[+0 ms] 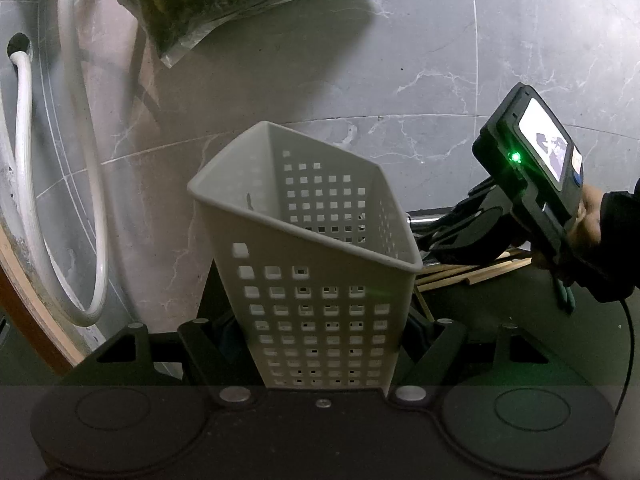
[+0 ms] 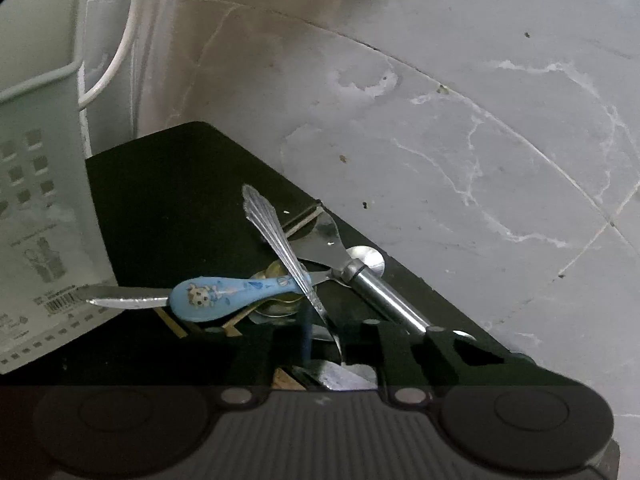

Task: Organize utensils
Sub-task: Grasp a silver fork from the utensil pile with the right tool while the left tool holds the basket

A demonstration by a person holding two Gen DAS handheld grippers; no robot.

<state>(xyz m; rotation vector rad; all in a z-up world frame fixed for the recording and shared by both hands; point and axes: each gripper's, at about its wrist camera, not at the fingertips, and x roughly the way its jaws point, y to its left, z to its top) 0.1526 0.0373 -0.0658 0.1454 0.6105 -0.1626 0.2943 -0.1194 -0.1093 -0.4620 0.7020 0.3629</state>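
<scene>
The left tongs (image 1: pixel 320 336) are clamped on the lower part of a white perforated caddy (image 1: pixel 308 248), 1 finger on each side of it, and the caddy tips away from the camera so its open mouth faces up and forward; it looks empty inside. Just to its right, the right tongs (image 2: pixel 320 332) reach down over a heap of utensils lying on a dark mat (image 2: pixel 168 184) that covers part of the grey marbled surface (image 2: pixel 460 128). Those tongs are pinched together on the slim neck of a silver utensil with a fluted, fan-shaped handle (image 2: pixel 266 220), which slants up and to the left from between the fingers. Beneath it lies a blue cartoon-printed handle (image 2: pixel 224 294) with a flat metal blade running left until its tip touches, or nearly touches, the labelled wall of the caddy. To the right sits a steel utensil with a round tubular handle (image 2: pixel 384 292) and a broad flat head, with a spoon bowl (image 2: pixel 370 260) peeping out behind it. Some wooden sticks (image 1: pixel 472 270), chopsticks by the look of them, lie under the pile, seen best from the left side. A person's hand (image 1: pixel 588 220) in a dark sleeve grips the right tool. Farther back, a white hose (image 1: pixel 76 184) loops down along the wall, and a clear bag of greens (image 1: pixel 224 0) lies on the surface.
</scene>
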